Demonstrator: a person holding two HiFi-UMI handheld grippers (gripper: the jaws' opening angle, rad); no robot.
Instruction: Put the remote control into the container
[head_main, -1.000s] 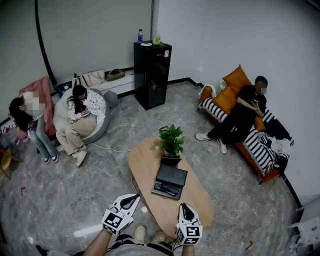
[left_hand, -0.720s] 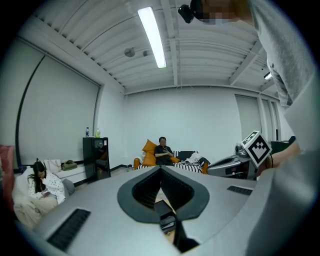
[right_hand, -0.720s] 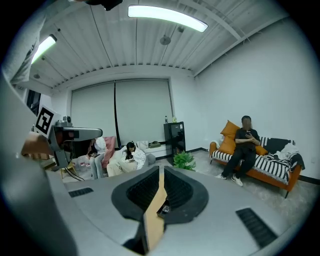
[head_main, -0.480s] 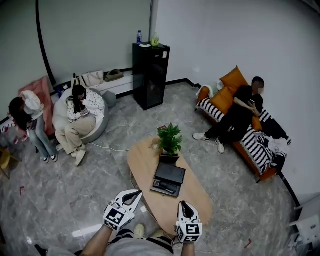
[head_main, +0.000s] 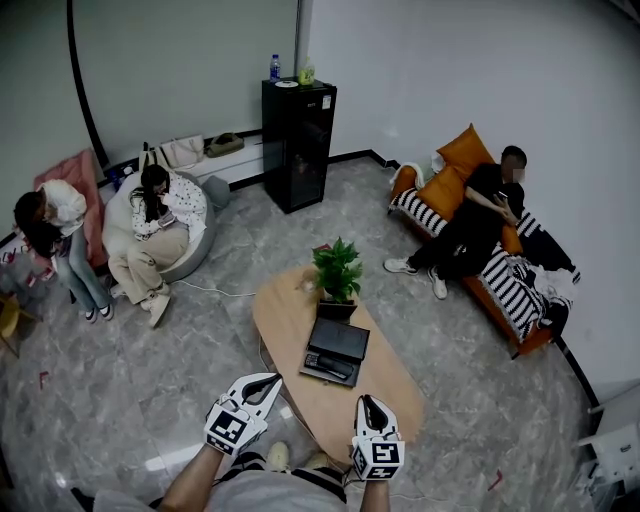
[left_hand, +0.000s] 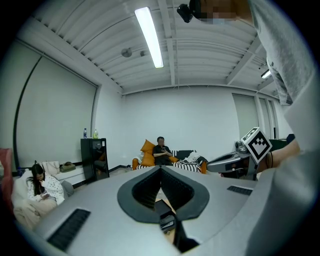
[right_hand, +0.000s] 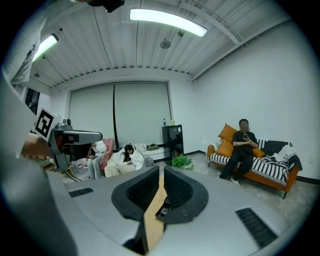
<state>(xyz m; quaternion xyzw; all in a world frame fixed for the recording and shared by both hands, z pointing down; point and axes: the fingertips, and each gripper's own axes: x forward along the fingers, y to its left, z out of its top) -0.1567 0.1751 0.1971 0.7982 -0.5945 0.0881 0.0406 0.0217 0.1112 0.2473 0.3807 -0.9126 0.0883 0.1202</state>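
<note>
On the oval wooden table (head_main: 300, 310) lies a dark, flat container (head_main: 340, 338). A dark remote control (head_main: 328, 367) with pale buttons rests along its near edge; whether it lies inside I cannot tell. My left gripper (head_main: 273, 381) hovers off the table's near left edge, shut and empty. My right gripper (head_main: 364, 400) hangs over the near end, its jaws a narrow slit apart with nothing between them. In the left gripper view the left gripper (left_hand: 161, 169) points at the remote (left_hand: 166, 221). Past the right gripper (right_hand: 161, 170), the remote (right_hand: 163, 210) shows too.
A potted plant (head_main: 337, 268) stands on the table behind the container. A person sits on an orange sofa (head_main: 470, 235) at the right. Two people sit at the left by a beanbag (head_main: 195, 225). A black cabinet (head_main: 298, 145) stands at the back wall.
The head view has shifted a little, so the room sits slightly higher and further left. Both grippers keep their places and their jaws have not changed.
</note>
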